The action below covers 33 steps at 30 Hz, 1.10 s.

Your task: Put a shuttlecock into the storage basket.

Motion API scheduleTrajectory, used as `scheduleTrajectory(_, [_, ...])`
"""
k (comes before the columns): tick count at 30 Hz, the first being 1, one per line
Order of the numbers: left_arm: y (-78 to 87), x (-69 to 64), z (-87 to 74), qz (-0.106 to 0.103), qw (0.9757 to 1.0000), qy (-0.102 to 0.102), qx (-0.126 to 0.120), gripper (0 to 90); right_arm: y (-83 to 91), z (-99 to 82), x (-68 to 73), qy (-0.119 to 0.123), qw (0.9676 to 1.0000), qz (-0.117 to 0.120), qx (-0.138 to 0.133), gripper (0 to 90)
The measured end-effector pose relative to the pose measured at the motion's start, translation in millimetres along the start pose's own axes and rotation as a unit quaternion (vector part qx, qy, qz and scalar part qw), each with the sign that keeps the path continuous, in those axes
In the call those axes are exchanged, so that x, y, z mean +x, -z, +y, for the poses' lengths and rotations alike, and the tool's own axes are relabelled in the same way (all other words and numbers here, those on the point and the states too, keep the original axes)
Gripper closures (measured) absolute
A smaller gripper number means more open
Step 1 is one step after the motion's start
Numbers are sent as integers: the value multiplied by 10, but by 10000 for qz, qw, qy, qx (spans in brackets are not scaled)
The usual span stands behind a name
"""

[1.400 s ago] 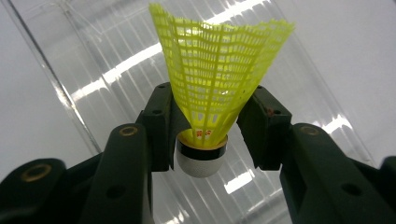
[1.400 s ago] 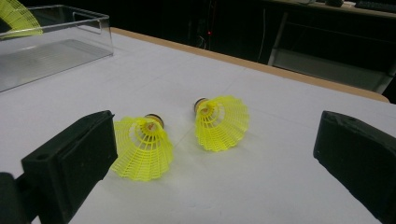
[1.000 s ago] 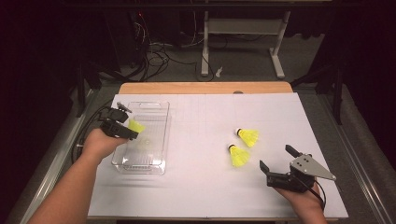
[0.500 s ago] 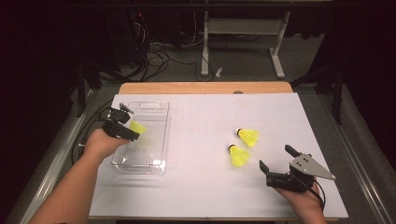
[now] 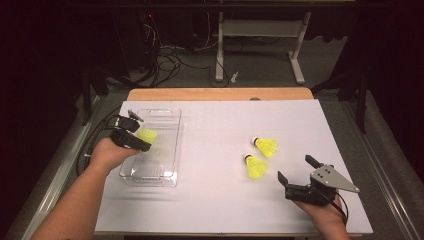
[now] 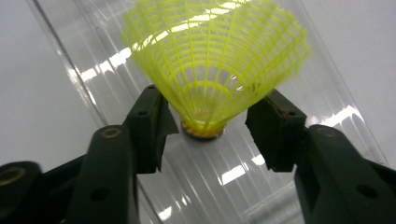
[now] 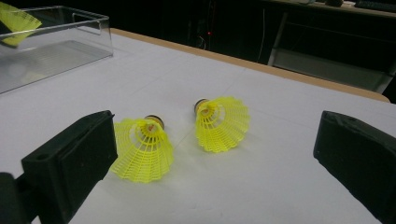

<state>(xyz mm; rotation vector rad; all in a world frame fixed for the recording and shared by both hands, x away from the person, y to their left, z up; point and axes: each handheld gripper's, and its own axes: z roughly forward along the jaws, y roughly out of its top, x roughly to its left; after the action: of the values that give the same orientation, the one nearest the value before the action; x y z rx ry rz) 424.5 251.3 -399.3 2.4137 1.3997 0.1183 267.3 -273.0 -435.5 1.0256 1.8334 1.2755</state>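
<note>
The left gripper (image 5: 136, 135) hovers over the clear plastic bin (image 5: 167, 176) at the left of the table, and a yellow shuttlecock (image 6: 212, 60) sits between its jaws with the skirt pointing away and the cork end toward the hand. The jaws have just been opening — in the left gripper view there is a visible gap between each pad and the shuttlecock, so it is released, not clamped. The risk is that a thing so light does not fall straight: the mesh skirt may catch on one jaw, or it may bounce on the hard bottom and roll. It seems to be near the left wall of the bin, so a small drift could put it on the rim or outside. If the hand pulls back too early, a jaw could also drag the skirt with it. The right gripper (image 5: 296, 175) rests at the near right of the table with jaws spread wide and nothing between them. Two more shuttlecocks, one nearer (image 5: 256, 166) and one farther (image 5: 266, 146), lie just beside each other in front of it. They are close together — a wide approach to one may push the other away or pinch both skirts.
</note>
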Motion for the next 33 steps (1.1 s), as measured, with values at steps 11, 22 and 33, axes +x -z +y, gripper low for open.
scheduleTrajectory(11, [94, -38, -1, -34, 9997, 3, -252, 278, 2, 9, 7, 14, 10000, -2, -5, 0])
scheduleTrajectory(22, [113, -40, -2, -79, 9996, 2, -277, 244, -5, 7, 10, 20, 10000, 8, 6, 0])
scheduleTrajectory(33, [128, -76, -6, -62, 9996, -13, -280, 197, -11, 6, 16, 13, 10000, 15, 15, 0])
